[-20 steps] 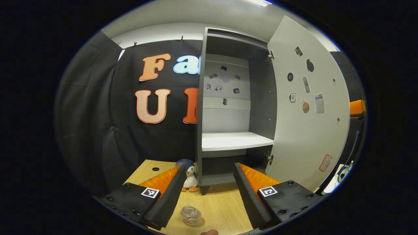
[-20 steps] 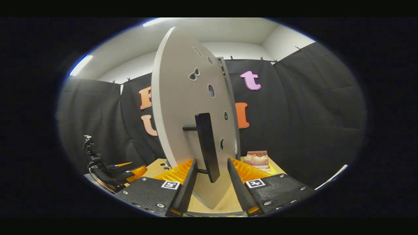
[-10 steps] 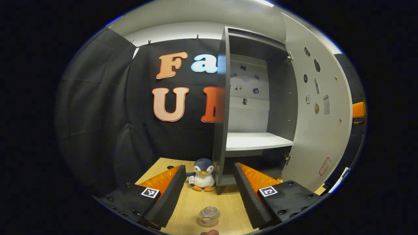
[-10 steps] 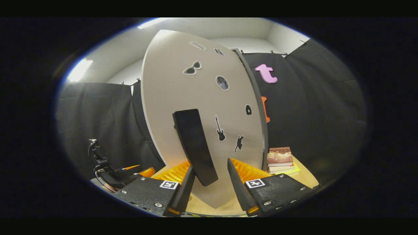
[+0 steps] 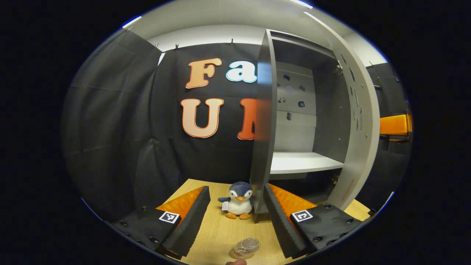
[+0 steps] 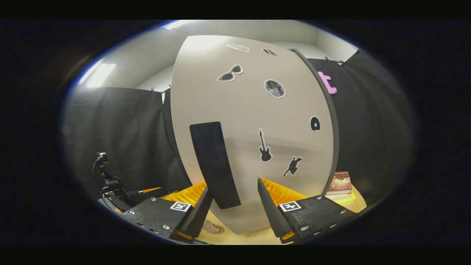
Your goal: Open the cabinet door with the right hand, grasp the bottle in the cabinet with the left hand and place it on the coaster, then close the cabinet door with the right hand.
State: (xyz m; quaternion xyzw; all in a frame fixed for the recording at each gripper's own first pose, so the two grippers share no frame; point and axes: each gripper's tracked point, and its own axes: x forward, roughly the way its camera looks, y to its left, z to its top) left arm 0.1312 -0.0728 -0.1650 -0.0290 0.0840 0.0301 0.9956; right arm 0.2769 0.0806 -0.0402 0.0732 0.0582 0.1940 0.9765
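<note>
Glass bottle [image 5: 245,247] lies below the open, empty left claw [image 5: 233,213]; right claw [image 6: 233,206] straddles the handle [image 6: 214,163], unclamped.

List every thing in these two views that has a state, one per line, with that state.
cabinet door: partly open, seen swung toward the cabinet.
door handle: between the right gripper's fingers, contact unclear.
cabinet: interior exposed, shelf bare.
bottle: upright on the table, out of the cabinet.
penguin toy: upright beside the cabinet.
books: stacked flat.
left gripper: open, holding nothing.
right gripper: open around the handle.
</note>
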